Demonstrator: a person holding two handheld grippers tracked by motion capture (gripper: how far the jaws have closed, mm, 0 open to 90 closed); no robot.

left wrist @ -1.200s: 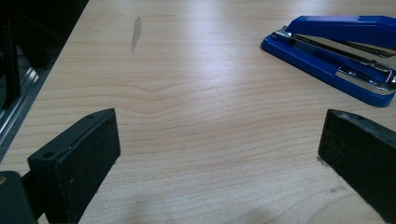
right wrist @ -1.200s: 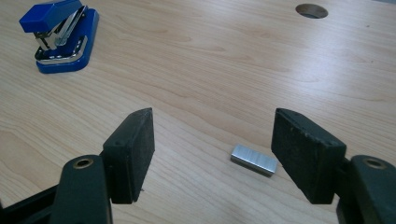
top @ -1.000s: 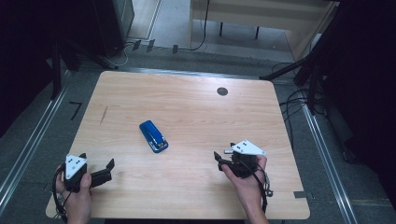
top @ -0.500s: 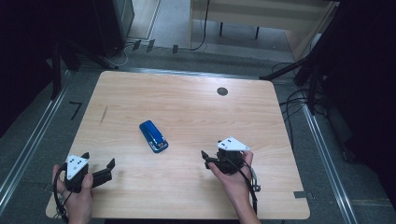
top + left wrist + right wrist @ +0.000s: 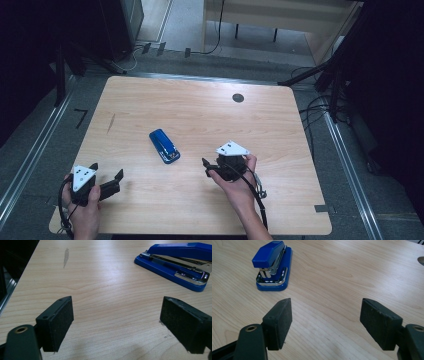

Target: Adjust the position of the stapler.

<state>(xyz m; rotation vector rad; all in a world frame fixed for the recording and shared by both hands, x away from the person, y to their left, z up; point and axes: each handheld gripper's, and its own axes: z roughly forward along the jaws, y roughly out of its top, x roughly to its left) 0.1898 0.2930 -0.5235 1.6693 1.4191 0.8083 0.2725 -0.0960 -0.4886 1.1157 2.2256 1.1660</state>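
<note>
1. Near the table's (image 5: 280, 125) middle, slightly toward the person's left: 1 blue stapler (image 5: 164, 145), lying flat on its base, arm down, chrome mouth facing the person's edge.
2. Handling, judged: rigid plastic-and-metal body, moderately heavy for its size, not fragile; smooth glossy top likely slippery; hinged arm may spring or pivot if lifted by the top alone.
3. Hold, judged: across the 2 long sides, mid-length, pads bearing on base and arm together.
4. Right gripper (image 5: 212, 167): jaws wide apart, nothing between them, near the stapler and facing its chrome mouth.
5. Left gripper (image 5: 107, 176): jaws wide, just reopened a little, nothing between them; well apart from the stapler.
</note>
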